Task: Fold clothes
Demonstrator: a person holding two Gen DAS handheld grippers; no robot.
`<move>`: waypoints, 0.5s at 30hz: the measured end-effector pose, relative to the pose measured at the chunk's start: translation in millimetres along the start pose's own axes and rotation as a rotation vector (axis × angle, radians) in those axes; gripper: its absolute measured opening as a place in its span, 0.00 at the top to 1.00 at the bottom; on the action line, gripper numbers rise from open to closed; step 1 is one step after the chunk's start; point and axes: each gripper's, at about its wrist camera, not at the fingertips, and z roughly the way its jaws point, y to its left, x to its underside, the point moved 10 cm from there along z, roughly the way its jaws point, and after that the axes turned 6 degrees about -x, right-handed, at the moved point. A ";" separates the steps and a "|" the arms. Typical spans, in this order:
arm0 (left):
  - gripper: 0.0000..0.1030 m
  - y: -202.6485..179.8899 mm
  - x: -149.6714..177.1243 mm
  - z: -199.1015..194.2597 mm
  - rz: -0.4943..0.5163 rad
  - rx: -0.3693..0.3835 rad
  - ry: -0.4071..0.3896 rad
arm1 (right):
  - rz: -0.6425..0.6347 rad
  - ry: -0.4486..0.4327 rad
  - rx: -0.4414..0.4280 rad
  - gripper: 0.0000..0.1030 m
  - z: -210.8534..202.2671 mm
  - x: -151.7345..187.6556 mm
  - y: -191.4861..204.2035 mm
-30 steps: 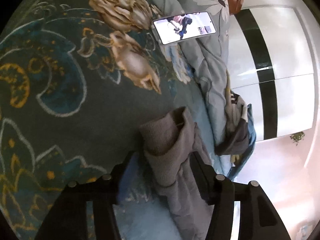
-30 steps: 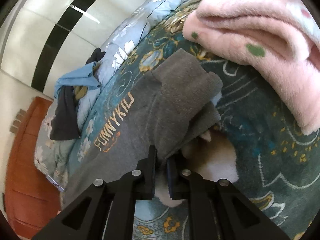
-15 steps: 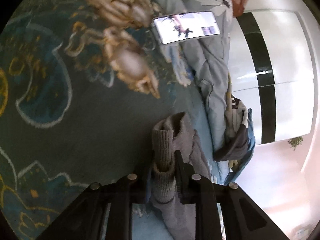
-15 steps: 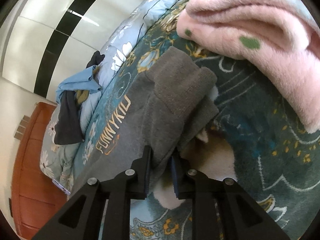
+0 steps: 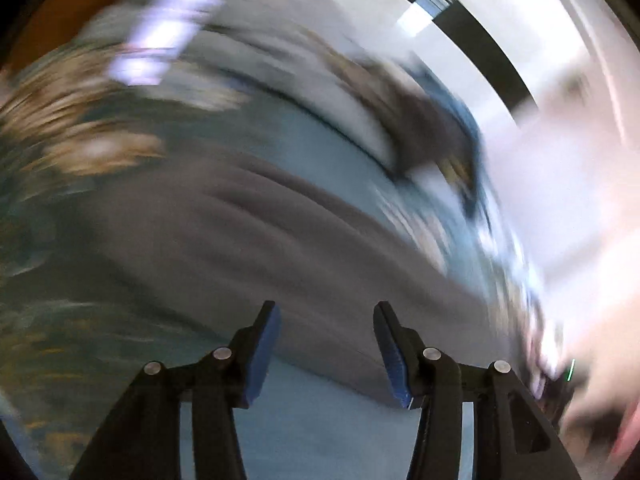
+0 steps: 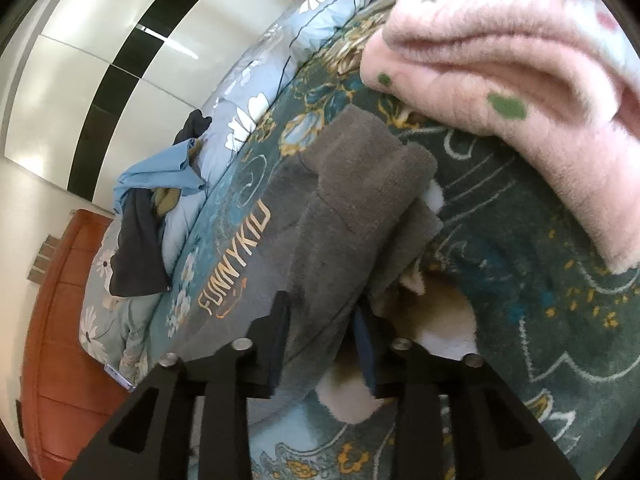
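A grey fleece sweatshirt with orange "FUNNYKID" lettering (image 6: 320, 240) is lying spread on the dark green floral bedspread (image 6: 520, 280), its long axis running from the near edge of the bed away toward the far side, where a sleeve with a ribbed cuff (image 6: 372, 160) is lying folded over the body.

The right gripper (image 6: 320, 332) is straddling the garment's near right edge, its jaws standing at a middling gap with grey cloth bunched between them; whether the pads are actually pinching the cloth I cannot tell.

The left gripper (image 5: 326, 344) is hanging wide open and holding nothing, the grey garment lying just ahead of its fingertips in a heavily blurred view.

A fluffy pink blanket (image 6: 520, 80) is resting beyond the sweatshirt's right side. The right gripper is judged the nearer one for any pull along that edge.
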 end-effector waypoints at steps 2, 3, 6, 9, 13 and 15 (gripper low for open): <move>0.48 -18.9 13.6 13.9 0.118 -0.053 0.013 | 0.005 -0.029 0.015 0.51 -6.9 -4.6 -2.5; 0.49 -28.2 20.1 20.7 0.177 -0.080 0.019 | 0.011 -0.038 0.019 0.51 -8.5 -6.9 -4.2; 0.48 -56.0 38.8 40.7 0.355 -0.160 0.038 | 0.032 -0.042 0.018 0.50 -4.9 -12.5 -9.5; 0.49 -83.8 55.9 60.0 0.532 -0.239 0.056 | 0.054 -0.045 0.017 0.50 -1.2 -18.1 -14.7; 0.48 -88.1 55.2 68.3 0.593 -0.344 0.046 | 0.101 -0.072 -0.013 0.50 4.7 -23.8 -19.2; 0.47 -77.4 46.7 65.9 0.478 -0.309 0.050 | 0.111 -0.080 -0.026 0.50 5.2 -26.8 -19.6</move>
